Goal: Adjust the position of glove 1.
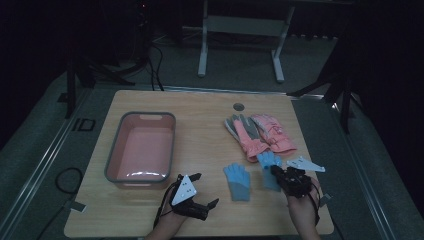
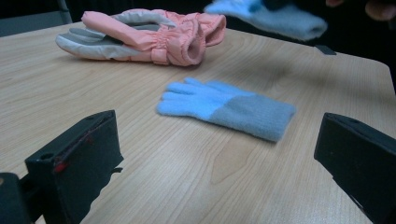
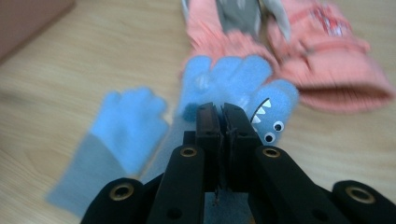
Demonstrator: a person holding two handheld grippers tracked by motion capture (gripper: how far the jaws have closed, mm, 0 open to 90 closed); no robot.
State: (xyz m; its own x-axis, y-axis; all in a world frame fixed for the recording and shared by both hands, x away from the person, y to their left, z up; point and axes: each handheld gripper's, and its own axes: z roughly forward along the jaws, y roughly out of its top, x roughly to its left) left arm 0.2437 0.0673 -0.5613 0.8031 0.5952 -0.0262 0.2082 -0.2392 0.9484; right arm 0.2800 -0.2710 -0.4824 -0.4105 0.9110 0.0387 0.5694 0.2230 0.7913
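Two blue knit gloves lie near the table's front right. One blue glove (image 1: 237, 181) (image 2: 224, 107) (image 3: 121, 135) lies flat, fingers pointing away from me. My right gripper (image 1: 275, 171) (image 3: 222, 112) is shut on the second blue glove (image 1: 269, 162) (image 3: 233, 77), which has a shark face on its thumb. In the left gripper view this glove (image 2: 271, 18) hangs a little above the table. My left gripper (image 1: 206, 189) (image 2: 219, 135) stands open near the front edge, aimed at the flat glove, with nothing between its jaws.
A pair of pink and grey padded gloves (image 1: 260, 132) (image 2: 149, 35) (image 3: 322, 51) lies behind the blue ones. A pink basin with a grey rim (image 1: 114, 150) stands on the left of the wooden table (image 1: 200, 125). A round hole (image 1: 238, 106) sits near the far edge.
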